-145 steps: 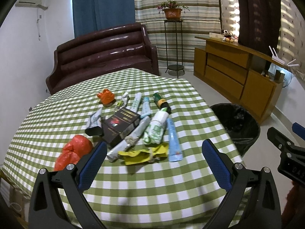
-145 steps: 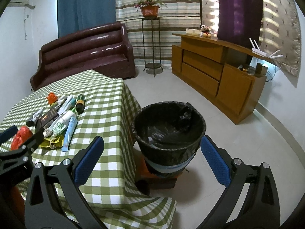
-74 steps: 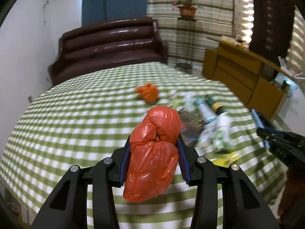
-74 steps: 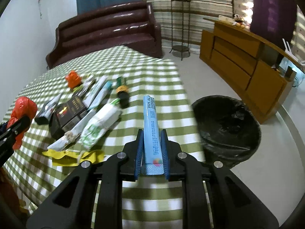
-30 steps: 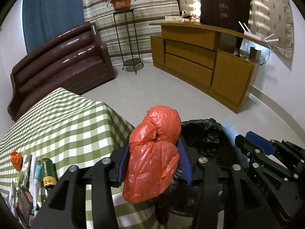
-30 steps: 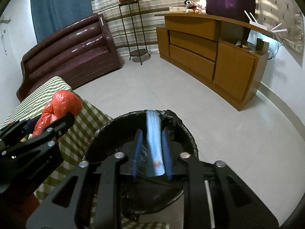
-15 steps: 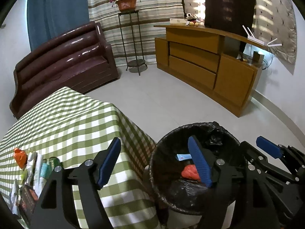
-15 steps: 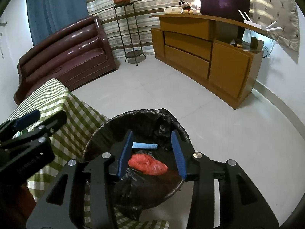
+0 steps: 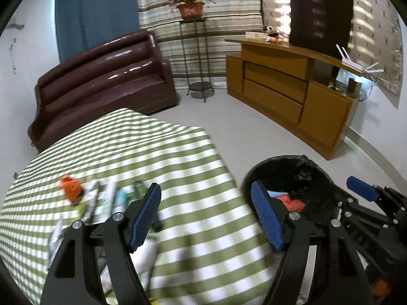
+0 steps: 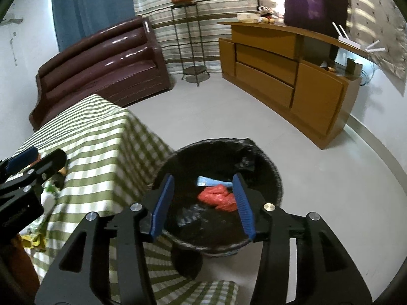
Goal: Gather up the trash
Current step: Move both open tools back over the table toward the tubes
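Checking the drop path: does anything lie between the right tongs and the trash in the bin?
Nothing: the right wrist view shows open air between the tongs and red bag.

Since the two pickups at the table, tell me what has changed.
The left hand-held gripper let go of the red bag and the right hand-held gripper, jaws opening, let go of the blue tube; both now lie in the bin. The other trash stayed on the table.
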A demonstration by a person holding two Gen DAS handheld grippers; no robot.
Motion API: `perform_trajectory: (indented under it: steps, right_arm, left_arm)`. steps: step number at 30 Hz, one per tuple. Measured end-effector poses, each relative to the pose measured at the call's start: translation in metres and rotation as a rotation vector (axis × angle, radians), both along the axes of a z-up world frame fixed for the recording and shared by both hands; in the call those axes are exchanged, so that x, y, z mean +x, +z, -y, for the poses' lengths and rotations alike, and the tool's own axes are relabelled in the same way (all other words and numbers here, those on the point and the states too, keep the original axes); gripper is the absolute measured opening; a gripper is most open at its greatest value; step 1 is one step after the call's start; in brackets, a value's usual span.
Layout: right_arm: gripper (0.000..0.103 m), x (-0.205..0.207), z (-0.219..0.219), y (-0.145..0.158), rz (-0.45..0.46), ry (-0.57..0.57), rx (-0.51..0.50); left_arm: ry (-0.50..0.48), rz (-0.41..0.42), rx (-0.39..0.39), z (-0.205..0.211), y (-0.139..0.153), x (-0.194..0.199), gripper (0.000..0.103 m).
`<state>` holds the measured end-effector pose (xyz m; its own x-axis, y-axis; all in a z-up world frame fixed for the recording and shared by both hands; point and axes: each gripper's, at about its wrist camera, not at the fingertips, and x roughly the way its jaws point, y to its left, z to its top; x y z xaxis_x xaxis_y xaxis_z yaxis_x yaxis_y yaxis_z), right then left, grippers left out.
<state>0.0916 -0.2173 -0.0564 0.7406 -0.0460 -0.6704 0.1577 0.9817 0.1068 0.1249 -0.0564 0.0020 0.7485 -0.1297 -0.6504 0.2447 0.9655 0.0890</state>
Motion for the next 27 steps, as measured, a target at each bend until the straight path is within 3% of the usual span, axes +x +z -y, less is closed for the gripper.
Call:
perform_trajectory:
  steps: [17, 27]
  right_arm:
    - [0.048, -0.013, -0.132, 0.013, 0.0, 0.205, 0.018]
    - [0.048, -0.01, -0.201, 0.002, -0.034, 0.297, 0.016]
  left_arm:
    - [0.228, 0.018, 0.026, -0.155, 0.0, -0.04, 0.073]
    - [0.319, -0.01, 0.021, -0.211, -0.012, -0.048, 0.074]
